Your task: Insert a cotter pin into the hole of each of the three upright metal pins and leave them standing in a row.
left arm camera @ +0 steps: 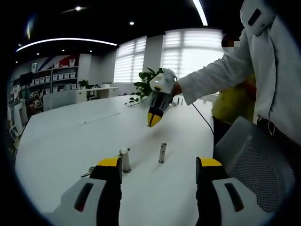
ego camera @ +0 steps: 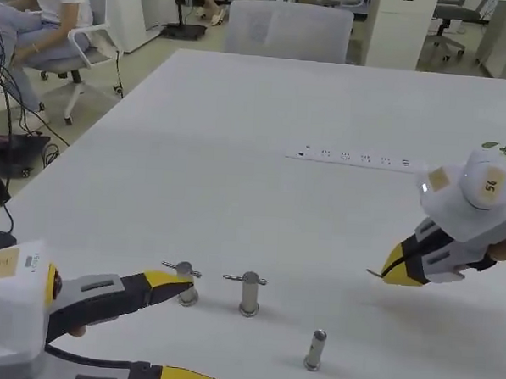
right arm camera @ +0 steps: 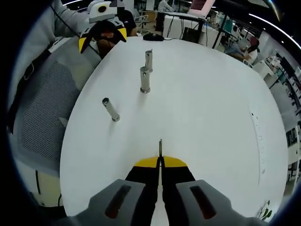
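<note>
Three upright metal pins stand on the white table (ego camera: pixel 238 155); the reference for every position is the middle pin (ego camera: pixel 248 293).

- Middle pin: the first cotter pin (ego camera: pixel 245 280) sits crosswise through it near the top.
- Left-hand pin (ego camera: pixel 187 293): just left of the middle pin, with the second cotter pin (ego camera: pixel 181 271) crosswise through it in the same way.
- Third pin (ego camera: pixel 315 349): right of the middle pin and nearer the person, not yet pinned.
- Left gripper (ego camera: pixel 203 331): low and left of the middle pin, jaws spread wide and holding nothing. In the head view its upper jaw overlaps the left-hand pin, and I cannot tell whether they touch.
- Right gripper (right arm camera: pixel 161 162): well right of the middle pin and raised off the table. Its jaws are pinched together on the loose cotter pin (right arm camera: pixel 160 147), which sticks straight out past the tips (a thin sliver in the head view).
- Power strip (ego camera: pixel 352 158): lies flat on the table, well beyond the middle pin.
</note>
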